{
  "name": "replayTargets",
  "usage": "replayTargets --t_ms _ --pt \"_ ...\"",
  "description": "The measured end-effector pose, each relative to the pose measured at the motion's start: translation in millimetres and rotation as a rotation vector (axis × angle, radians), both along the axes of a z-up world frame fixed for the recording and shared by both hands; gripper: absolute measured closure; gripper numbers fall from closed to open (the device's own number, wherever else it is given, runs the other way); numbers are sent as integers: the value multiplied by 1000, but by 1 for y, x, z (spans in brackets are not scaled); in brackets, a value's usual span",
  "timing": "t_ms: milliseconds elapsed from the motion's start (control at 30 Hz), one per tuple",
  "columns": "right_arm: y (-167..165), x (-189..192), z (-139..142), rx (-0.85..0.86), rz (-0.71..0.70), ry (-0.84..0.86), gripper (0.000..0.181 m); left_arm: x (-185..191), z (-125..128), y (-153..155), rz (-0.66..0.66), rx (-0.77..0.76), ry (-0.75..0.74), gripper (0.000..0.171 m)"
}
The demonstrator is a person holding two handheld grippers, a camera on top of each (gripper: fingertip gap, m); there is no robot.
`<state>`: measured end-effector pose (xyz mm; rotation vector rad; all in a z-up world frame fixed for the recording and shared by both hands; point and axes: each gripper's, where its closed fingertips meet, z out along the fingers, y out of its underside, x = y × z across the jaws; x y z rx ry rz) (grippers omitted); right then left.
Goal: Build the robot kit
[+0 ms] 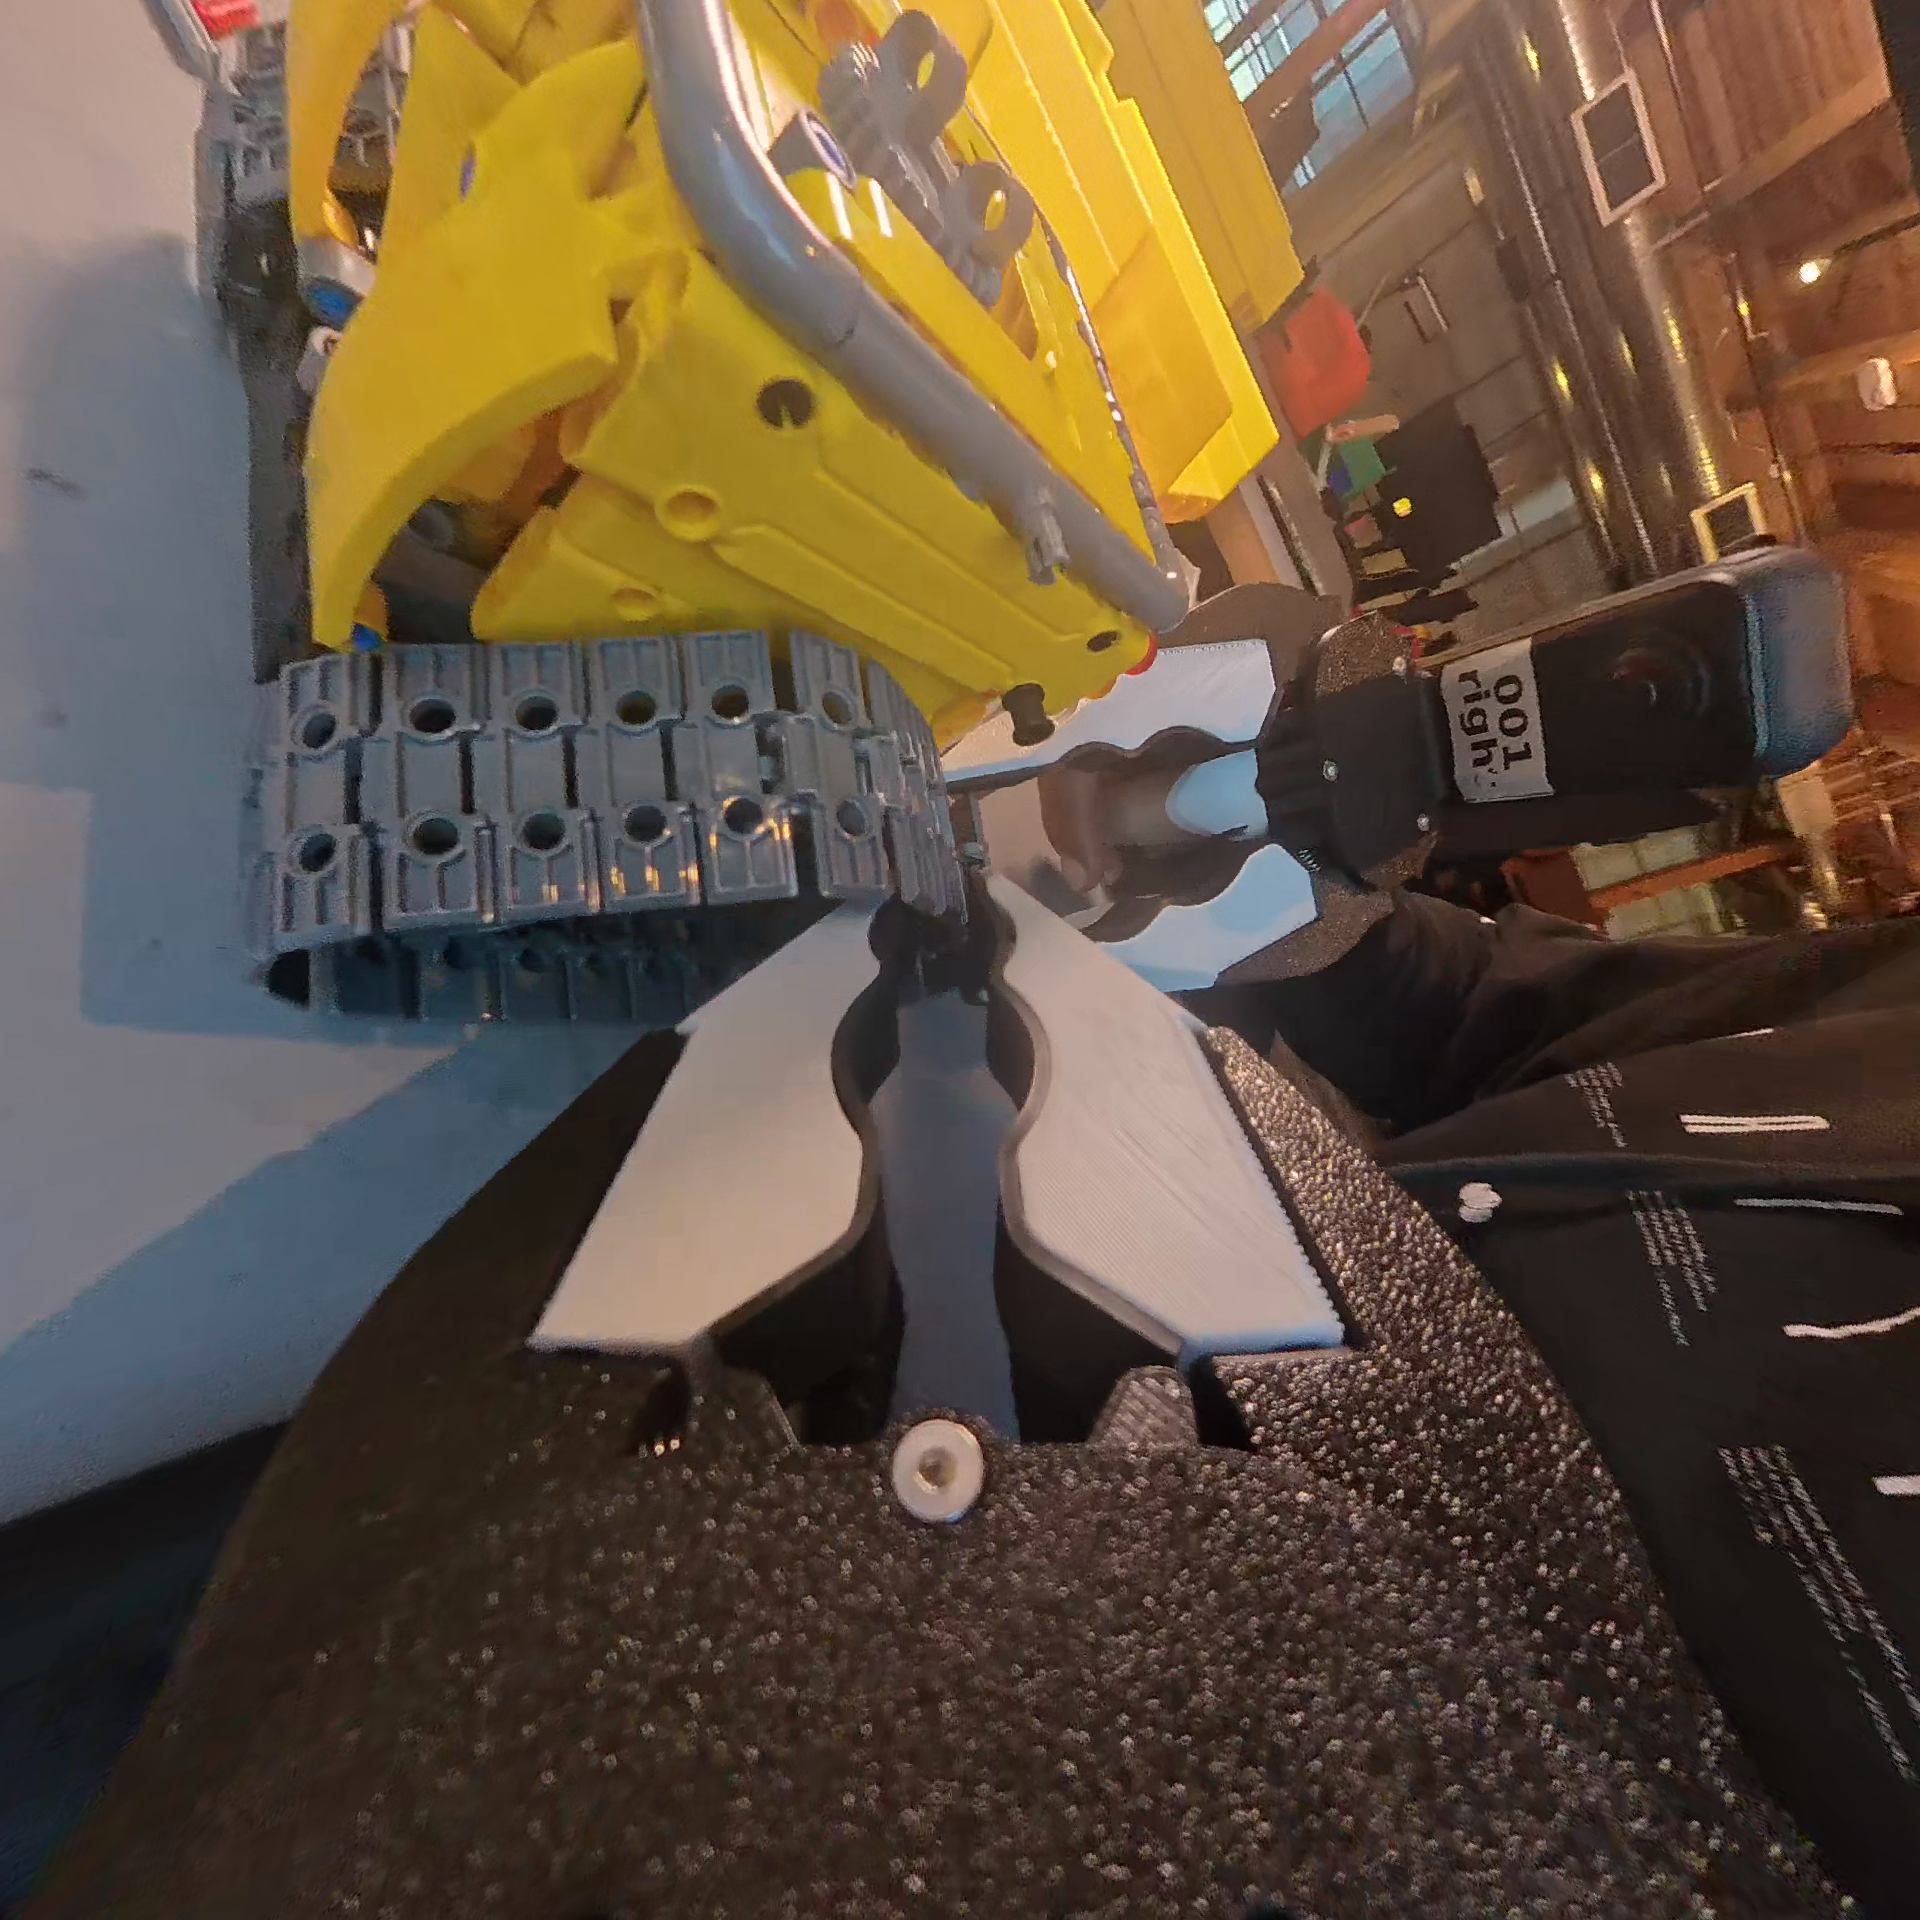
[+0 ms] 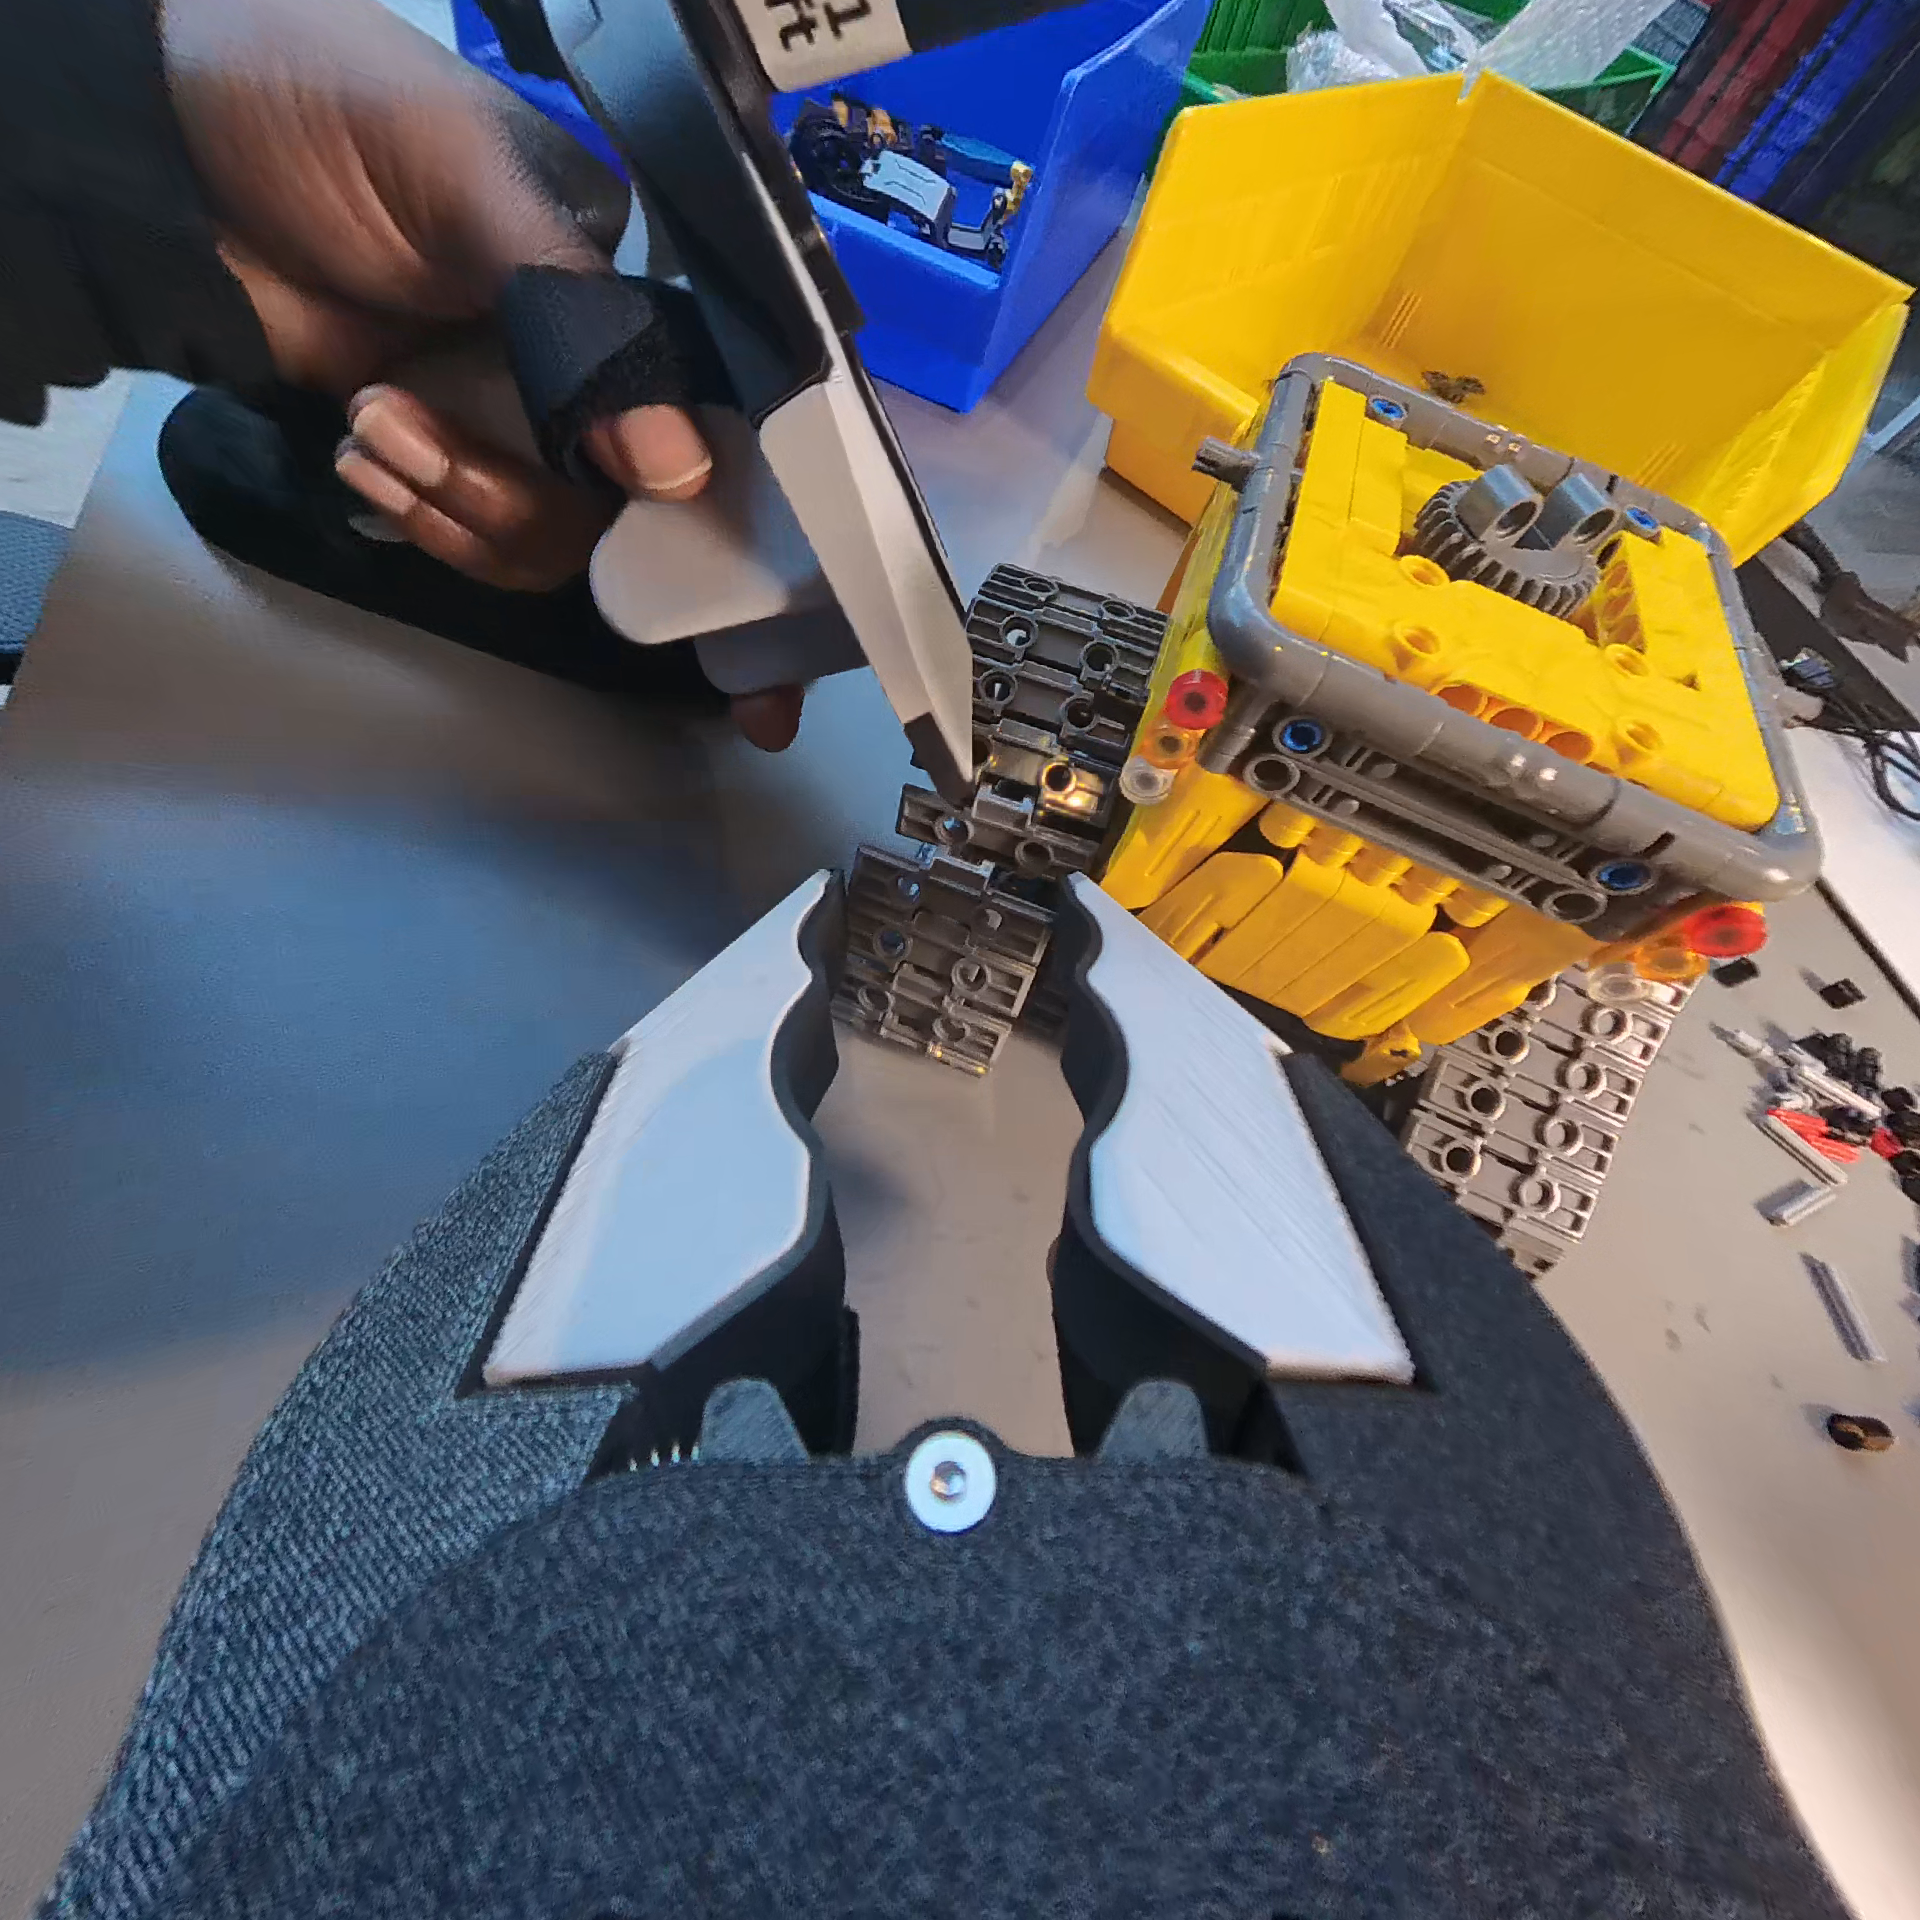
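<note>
A yellow brick-built tracked vehicle stands on the grey table; it also shows in the right wrist view. My left gripper is shut on an end link of its grey track. In the right wrist view the left gripper comes down from above and pinches that link of the track. My right gripper is open, with its fingertips on either side of the hanging end of the track. It also shows in the left wrist view, just behind the pinched link.
A yellow bin and a blue bin with parts stand behind the vehicle. Small loose parts lie at the right on the table. A person's hand holds the left gripper. A second track runs along the vehicle's right side. Both grippers' tips are close together, under 4 cm apart.
</note>
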<state>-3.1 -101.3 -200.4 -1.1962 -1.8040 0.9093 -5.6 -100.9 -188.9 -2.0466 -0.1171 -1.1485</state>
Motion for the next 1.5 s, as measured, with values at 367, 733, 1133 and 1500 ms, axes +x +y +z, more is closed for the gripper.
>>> replayTargets --t_ms 367,733,1133,1500 --pt "2 4 -1 -35 -47 19 141 11 1 -4 -60 -9 -69 163" --pt "-5 4 -4 -46 5 -4 140 21 4 -11 -145 -25 -133 162" --pt "4 19 -12 -70 -91 -127 139 18 7 -3 -47 -6 -152 161" --pt "4 23 0 8 -93 8 141 19 3 -4 -22 -91 -300 165"
